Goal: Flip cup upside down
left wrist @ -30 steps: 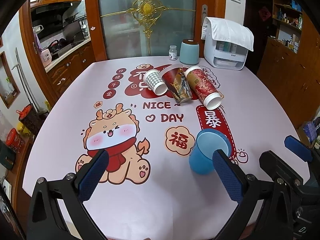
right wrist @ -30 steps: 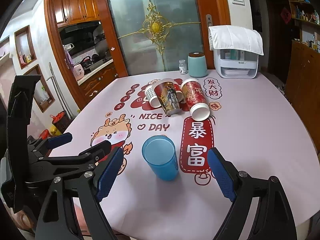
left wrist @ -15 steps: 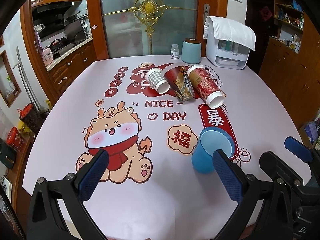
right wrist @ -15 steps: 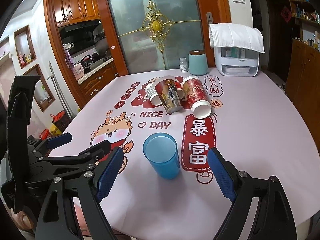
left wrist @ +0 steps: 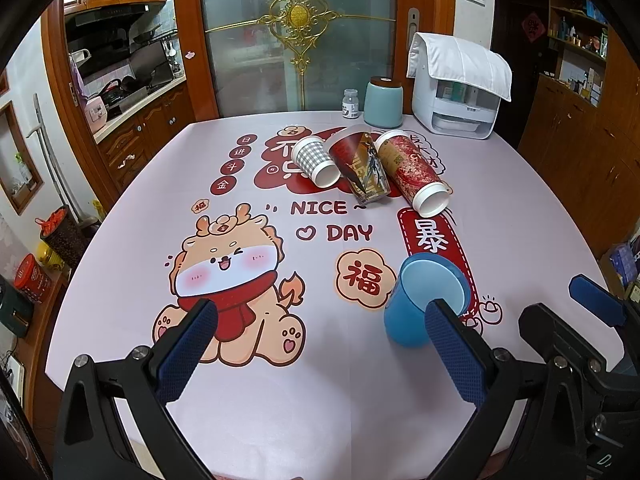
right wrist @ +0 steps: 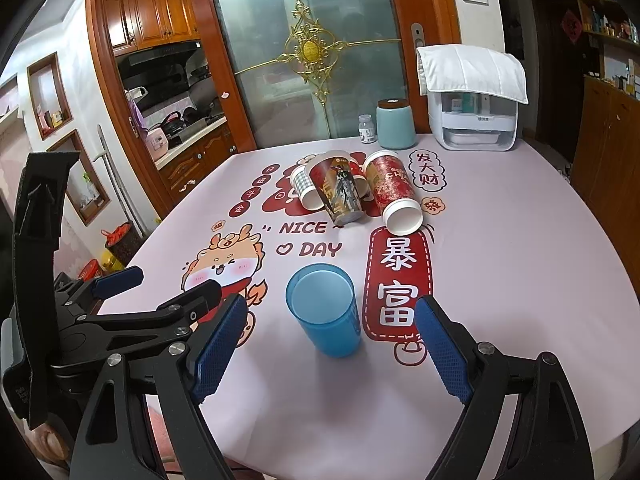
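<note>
A blue plastic cup (right wrist: 326,314) stands upright, mouth up, on the printed tablecloth near the table's front. In the left wrist view the blue cup (left wrist: 420,304) sits just beyond my left gripper's right finger. My right gripper (right wrist: 330,350) is open and empty, its blue pads either side of the cup and a little short of it. My left gripper (left wrist: 320,348) is open and empty, over the cartoon dragon print, left of the cup. The left gripper also shows at the left of the right wrist view (right wrist: 156,294).
Three paper cups lie on their sides mid-table: a checked one (left wrist: 314,160), a dark patterned one (left wrist: 360,168) and a red one (left wrist: 414,178). A teal canister (left wrist: 383,102), a small jar (left wrist: 351,103) and a white appliance (left wrist: 458,92) stand at the far edge.
Both views have drifted slightly; the blue cup sits a little lower and closer in the right wrist view. Both grippers stay open and the cup has not moved on the cloth.
</note>
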Demonstrator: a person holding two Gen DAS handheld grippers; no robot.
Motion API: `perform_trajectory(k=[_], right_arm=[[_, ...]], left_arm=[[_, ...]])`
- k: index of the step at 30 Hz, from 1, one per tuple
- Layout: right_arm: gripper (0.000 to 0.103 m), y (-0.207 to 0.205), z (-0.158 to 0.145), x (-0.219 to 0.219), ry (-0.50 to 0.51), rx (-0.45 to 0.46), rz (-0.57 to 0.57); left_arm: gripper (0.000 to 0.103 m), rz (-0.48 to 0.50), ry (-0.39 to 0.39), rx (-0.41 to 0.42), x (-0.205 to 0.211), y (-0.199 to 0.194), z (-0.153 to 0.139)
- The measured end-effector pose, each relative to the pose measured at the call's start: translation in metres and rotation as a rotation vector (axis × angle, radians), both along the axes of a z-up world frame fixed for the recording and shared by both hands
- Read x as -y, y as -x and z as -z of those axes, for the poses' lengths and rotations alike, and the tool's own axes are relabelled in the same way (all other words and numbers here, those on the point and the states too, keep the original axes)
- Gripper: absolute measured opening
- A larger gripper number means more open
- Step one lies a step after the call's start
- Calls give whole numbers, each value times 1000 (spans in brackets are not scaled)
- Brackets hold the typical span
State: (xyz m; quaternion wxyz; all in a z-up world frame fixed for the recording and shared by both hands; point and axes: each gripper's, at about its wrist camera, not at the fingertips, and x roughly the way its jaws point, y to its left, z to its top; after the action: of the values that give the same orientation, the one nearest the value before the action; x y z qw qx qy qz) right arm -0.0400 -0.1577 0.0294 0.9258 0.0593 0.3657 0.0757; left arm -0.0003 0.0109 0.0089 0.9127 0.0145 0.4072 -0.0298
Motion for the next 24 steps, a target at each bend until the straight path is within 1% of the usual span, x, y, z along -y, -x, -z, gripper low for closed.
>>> perform_trajectory(k=[24], right_arm=[[87, 0, 2, -1, -5, -2, 3]], left_arm=[[102, 0, -2, 1, 0, 0, 1]])
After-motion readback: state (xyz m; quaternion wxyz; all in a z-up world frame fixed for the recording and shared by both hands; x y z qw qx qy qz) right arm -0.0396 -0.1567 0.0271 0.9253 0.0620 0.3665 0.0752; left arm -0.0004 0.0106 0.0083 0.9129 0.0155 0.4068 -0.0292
